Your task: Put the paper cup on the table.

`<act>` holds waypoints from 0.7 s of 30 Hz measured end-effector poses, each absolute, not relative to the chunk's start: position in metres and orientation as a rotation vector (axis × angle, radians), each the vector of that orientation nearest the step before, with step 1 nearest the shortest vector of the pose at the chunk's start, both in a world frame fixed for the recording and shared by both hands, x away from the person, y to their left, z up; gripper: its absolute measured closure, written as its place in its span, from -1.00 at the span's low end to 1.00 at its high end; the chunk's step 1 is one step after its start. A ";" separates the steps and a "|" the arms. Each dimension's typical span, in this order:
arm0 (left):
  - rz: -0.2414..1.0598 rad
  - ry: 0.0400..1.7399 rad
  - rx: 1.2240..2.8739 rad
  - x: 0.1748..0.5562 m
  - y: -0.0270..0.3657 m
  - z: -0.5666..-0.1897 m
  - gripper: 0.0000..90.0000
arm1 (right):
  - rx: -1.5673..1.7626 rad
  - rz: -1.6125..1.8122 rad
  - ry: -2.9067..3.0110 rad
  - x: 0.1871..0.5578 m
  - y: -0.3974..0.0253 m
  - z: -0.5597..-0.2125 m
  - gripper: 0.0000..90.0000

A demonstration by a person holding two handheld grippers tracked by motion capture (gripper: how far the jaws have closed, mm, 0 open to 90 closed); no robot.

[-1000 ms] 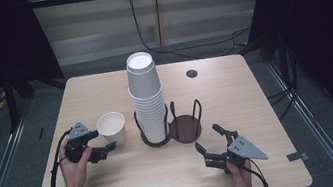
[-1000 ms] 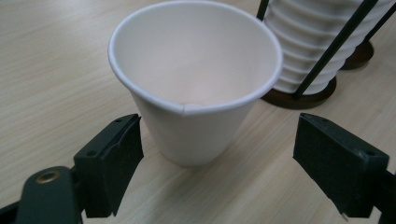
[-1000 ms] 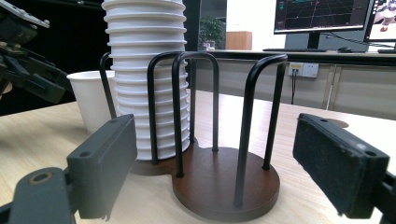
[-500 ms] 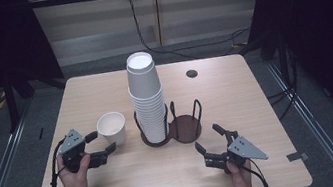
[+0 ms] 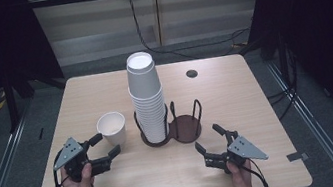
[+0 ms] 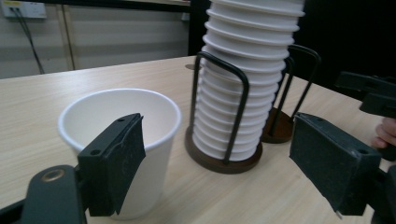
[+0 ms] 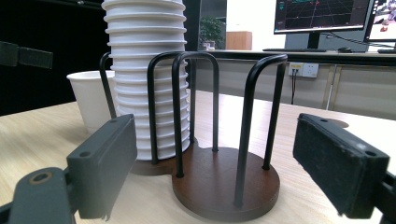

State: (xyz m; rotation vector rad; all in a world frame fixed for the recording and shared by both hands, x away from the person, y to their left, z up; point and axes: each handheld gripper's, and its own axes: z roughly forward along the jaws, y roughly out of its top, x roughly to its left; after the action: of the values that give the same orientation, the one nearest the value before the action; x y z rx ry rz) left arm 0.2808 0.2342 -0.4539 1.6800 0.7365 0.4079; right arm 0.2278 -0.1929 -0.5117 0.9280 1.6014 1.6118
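Here the left gripper (image 5: 103,147) stands wide open beside the single paper cup (image 5: 111,127), near the table's (image 5: 256,99) left edge. The right gripper (image 5: 209,138), also wide open, faces the empty cup holder (image 5: 186,127) near the front edge.

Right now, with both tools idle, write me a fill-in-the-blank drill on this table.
1. The stack of cups stands in the holder's ____ ring.
2. The single cup stands on the table, ____ of the holder.
3. The holder's right ring is ____.
4. The left tool and the right tool both have their jaws ____.

Missing words: left; left; empty; open
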 end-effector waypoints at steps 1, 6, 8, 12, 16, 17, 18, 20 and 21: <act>0.409 0.734 1.675 0.279 0.232 -0.455 -0.61 | 0.929 1.611 1.601 0.228 -0.193 -0.512 -0.71; 0.375 0.705 1.675 0.275 0.218 -0.458 -0.61 | 0.929 1.611 1.601 0.228 -0.193 -0.512 -0.71; 0.393 0.687 1.661 0.273 0.212 -0.458 -0.65 | 0.929 1.611 1.601 0.228 -0.193 -0.512 -0.71; 0.389 0.694 1.635 0.271 0.201 -0.466 -0.65 | 0.929 1.611 1.601 0.228 -0.193 -0.512 -0.71; 0.397 0.673 1.653 0.269 0.190 -0.471 -0.65 | 0.929 1.612 1.601 0.228 -0.193 -0.512 -0.71; 0.397 0.676 1.643 0.267 0.187 -0.473 -0.65 | 0.928 1.612 1.601 0.228 -0.193 -0.512 -0.71; 0.404 0.668 1.643 0.265 0.184 -0.475 -0.65 | 0.928 1.612 1.601 0.228 -0.193 -0.512 -0.71; 0.401 0.674 1.649 0.261 0.177 -0.481 -0.65 | 0.928 1.612 1.601 0.228 -0.193 -0.512 -0.71; 0.403 0.664 1.654 0.260 0.173 -0.483 -0.65 | 0.928 1.612 1.601 0.228 -0.193 -0.512 -0.71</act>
State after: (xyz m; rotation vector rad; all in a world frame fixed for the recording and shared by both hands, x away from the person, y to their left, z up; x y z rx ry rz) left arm 0.2602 0.1732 -0.4834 1.6539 0.6639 0.4035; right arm 0.2278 -0.1929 -0.5117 0.9284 1.6015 1.6116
